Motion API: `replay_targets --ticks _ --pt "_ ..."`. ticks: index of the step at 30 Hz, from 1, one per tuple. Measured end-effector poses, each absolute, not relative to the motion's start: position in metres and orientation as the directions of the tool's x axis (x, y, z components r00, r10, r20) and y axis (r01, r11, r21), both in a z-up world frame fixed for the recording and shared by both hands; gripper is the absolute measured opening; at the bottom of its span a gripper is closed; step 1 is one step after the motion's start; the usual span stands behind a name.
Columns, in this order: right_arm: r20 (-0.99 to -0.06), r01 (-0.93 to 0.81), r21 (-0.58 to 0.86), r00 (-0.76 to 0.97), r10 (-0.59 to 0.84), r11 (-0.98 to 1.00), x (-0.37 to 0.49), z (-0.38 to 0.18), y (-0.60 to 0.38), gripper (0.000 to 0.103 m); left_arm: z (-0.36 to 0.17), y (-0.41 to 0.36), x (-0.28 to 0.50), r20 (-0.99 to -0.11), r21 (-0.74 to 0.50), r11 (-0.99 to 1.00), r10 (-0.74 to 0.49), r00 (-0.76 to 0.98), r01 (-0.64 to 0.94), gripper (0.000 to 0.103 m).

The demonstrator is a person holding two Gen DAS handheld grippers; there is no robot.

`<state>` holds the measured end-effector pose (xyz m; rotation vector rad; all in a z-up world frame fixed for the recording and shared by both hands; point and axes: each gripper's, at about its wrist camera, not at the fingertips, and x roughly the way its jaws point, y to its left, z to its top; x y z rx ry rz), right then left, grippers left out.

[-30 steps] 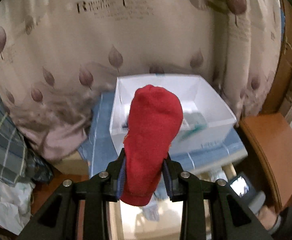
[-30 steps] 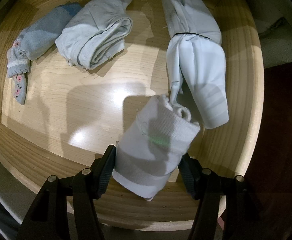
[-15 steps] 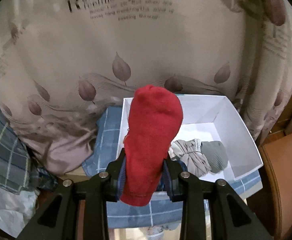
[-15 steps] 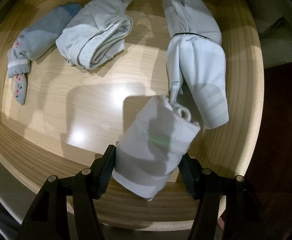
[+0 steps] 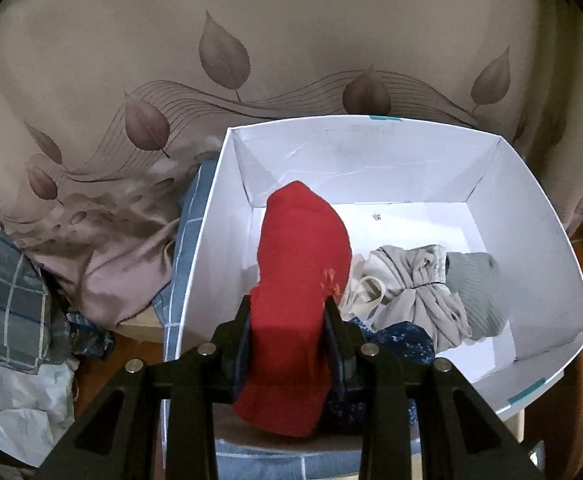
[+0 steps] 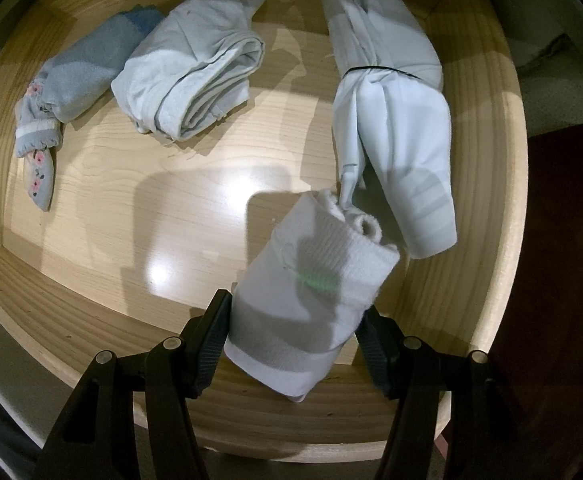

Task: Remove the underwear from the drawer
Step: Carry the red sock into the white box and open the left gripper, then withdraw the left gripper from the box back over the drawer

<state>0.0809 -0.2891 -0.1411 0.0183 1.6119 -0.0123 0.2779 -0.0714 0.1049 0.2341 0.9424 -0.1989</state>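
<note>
Clamped between the pads of the left gripper (image 5: 287, 332), whose jaws have just been easing a little wider, a red rolled garment (image 5: 297, 288) is held over the near-left part of a white cardboard box (image 5: 531, 216). Ahead and to the right of these tongs, inside the box, a beige knotted bundle (image 5: 415, 292), a grey-green ribbed piece (image 5: 477, 292) and a dark blue patterned cloth (image 5: 399, 340) are seen lying together. A leaf-printed curtain (image 5: 171, 80) hangs beyond the box.

A white ribbed roll (image 6: 311, 284) is gripped by the right gripper (image 6: 293, 332), pointed down into a wooden drawer (image 6: 487, 280). Just ahead and to the right, a white bundle tied with a black band (image 6: 391, 120) is touching the roll. Farther ahead to the left lie a folded pale undergarment (image 6: 195, 84) and a grey-blue floral sock (image 6: 55, 104).
</note>
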Motion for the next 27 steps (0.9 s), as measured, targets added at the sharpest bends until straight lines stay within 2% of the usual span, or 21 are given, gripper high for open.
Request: replay_targets --ticks 6,14,27 --pt "-0.999 0.023 0.005 -0.040 0.006 1.000 0.081 -0.141 -0.289 0.059 0.108 -0.073 0.279 -0.823 0.123 0.958 -0.048 0.566 0.260 0.044" --pt "-0.999 0.025 0.004 -0.042 0.005 1.000 0.083 -0.141 -0.290 0.058 0.125 -0.073 0.269 -0.809 0.133 0.955 -0.050 0.585 0.265 0.046" --pt "-0.999 0.024 0.000 -0.045 0.001 1.000 0.085 -0.144 -0.291 0.059 0.180 -0.067 0.235 -0.769 0.073 0.952 -0.136 0.625 0.297 0.047"
